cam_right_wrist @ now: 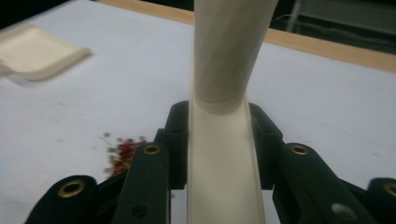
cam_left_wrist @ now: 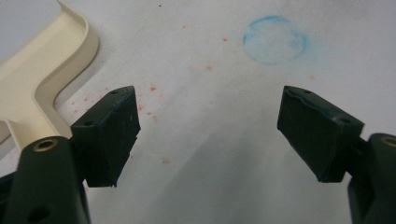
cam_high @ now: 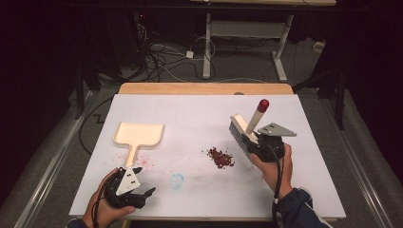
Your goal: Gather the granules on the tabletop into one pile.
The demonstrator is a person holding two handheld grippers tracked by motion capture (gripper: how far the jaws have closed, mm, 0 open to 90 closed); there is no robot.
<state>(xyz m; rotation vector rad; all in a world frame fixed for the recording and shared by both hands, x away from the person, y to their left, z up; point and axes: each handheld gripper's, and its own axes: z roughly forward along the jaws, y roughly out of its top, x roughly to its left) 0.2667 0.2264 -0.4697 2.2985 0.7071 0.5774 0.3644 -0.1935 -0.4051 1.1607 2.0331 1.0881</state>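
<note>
Cream dustpan (cam_high: 140, 134): lies flat on the white table (cam_high: 199, 199), pan holds nothing, handle toward the left gripper (cam_high: 141, 185). Left gripper: jaws spread wide, nothing between them, beside the handle end. Hand brush (cam_high: 244, 130), red-tipped handle: clamped in the right gripper (cam_high: 259, 142), bristles beside the red crumb pile (cam_high: 220, 157). Faint blue ring stain (cam_left_wrist: 274, 39) on the table.

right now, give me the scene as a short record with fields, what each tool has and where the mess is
left tool: open, holding nothing, beside the dustpan handle
right tool: shut on the brush, red-tipped handle pointing up
dustpan: cream, flat on the table's left half
crumbs: small red pile, left of the brush bristles
table: white top, faint blue ring near the front edge
</note>
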